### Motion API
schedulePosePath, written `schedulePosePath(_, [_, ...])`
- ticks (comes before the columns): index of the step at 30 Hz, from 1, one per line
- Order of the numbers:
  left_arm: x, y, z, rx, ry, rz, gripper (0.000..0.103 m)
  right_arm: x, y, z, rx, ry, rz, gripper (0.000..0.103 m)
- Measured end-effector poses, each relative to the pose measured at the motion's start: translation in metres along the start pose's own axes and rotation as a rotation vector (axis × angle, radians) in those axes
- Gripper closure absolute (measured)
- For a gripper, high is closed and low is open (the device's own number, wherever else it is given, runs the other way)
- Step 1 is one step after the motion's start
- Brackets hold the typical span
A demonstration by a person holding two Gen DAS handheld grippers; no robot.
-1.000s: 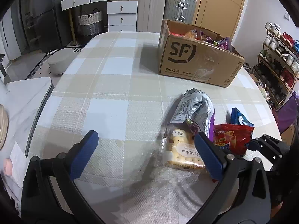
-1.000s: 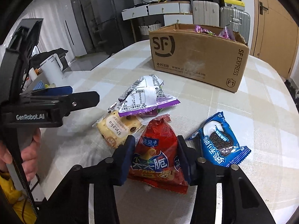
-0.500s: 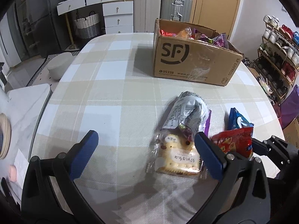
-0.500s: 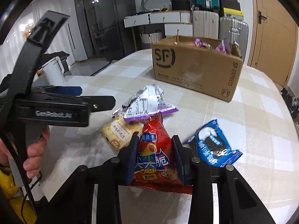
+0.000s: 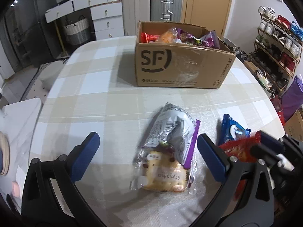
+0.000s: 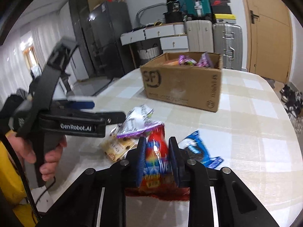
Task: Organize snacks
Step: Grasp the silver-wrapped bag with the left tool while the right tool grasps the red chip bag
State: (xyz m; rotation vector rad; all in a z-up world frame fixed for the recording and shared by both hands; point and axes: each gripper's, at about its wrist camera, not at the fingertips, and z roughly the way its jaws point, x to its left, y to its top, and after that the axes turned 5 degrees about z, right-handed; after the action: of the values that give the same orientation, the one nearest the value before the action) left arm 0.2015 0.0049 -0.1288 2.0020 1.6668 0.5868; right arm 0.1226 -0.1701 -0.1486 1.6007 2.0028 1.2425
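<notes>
My right gripper (image 6: 157,141) is shut on a red snack bag (image 6: 156,158) and holds it lifted off the table; the bag also shows in the left wrist view (image 5: 236,147). My left gripper (image 5: 147,143) is open and empty above a clear cracker pack (image 5: 164,174) and a silver-purple bag (image 5: 170,130). A blue cookie pack (image 5: 232,130) lies to their right on the table. The cardboard SF box (image 5: 181,64), holding several snacks, stands farther back; it also shows in the right wrist view (image 6: 181,83).
The checked tablecloth (image 5: 94,94) covers an oval table. A shoe rack (image 5: 278,43) stands at the right, drawers and suitcases (image 5: 151,3) behind the table. A white side surface (image 5: 17,117) lies at the left.
My right gripper has closed tighter on the red bag and lifted it off the table. My left gripper has drawn back and shifted a little; it stays open.
</notes>
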Motion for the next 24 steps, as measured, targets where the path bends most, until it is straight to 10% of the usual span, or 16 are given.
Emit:
schedulePosePath(10, [-0.009,0.011,0.041,0.077,-0.093,0.023,0.001,-0.033,0.001,-0.013,-0.01,0.09,0.128,0.081])
schedulePosePath(14, [-0.013,0.013,0.062,0.139,-0.167,0.05,0.029,-0.029,-0.011,-0.012,0.04,0.136,0.12,0.081])
schedulePosePath(24, [-0.003,0.006,0.069,0.142,-0.267,0.048,0.064,-0.008,-0.021,0.0,0.091,0.157,0.076,0.069])
